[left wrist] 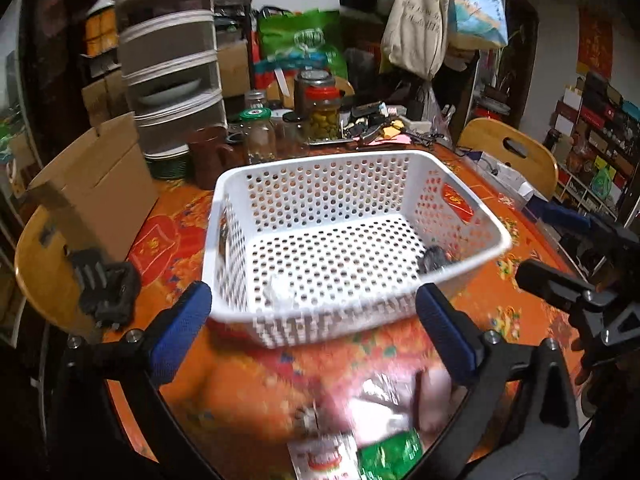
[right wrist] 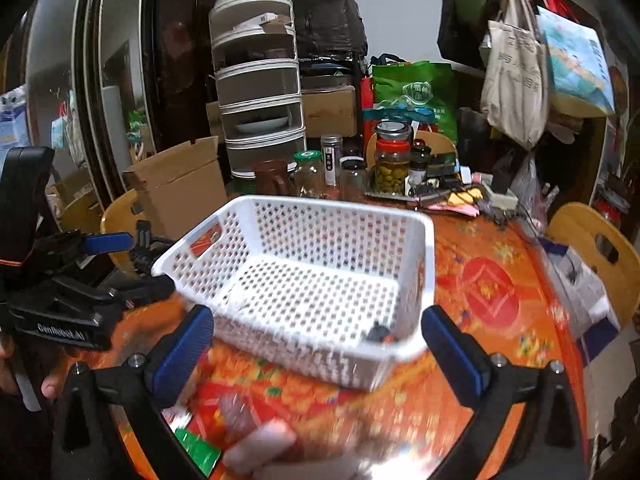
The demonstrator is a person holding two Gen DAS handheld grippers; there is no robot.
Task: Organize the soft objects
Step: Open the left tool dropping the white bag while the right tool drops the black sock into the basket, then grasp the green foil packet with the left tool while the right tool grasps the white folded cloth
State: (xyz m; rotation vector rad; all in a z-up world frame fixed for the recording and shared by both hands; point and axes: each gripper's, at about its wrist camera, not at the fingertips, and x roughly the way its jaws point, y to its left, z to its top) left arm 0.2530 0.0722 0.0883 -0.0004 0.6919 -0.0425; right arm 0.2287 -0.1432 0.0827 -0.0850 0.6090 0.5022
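A white perforated basket (left wrist: 464, 196) stands on the orange patterned table; it also shows in the right wrist view (right wrist: 428, 248). A small dark object (left wrist: 434, 258) lies in its near right corner, also in the right wrist view (right wrist: 378, 332), and a whitish scrap (left wrist: 278, 294) lies near its front wall. My left gripper (left wrist: 312, 332) is open, its blue pads just short of the basket. My right gripper (right wrist: 318, 356) is open in front of the basket. Blurred soft packets lie below: a pink one (left wrist: 434, 400), a green one (left wrist: 390, 454), and a red-white one (left wrist: 322, 458).
Jars (left wrist: 322, 108), a brown mug (left wrist: 210, 156), a stacked rack (left wrist: 172, 60) and clutter line the far table edge. A cardboard box (left wrist: 92, 188) sits on a chair at left. A wooden chair (left wrist: 508, 152) stands at right. A red sachet (left wrist: 456, 198) lies behind the basket's right wall.
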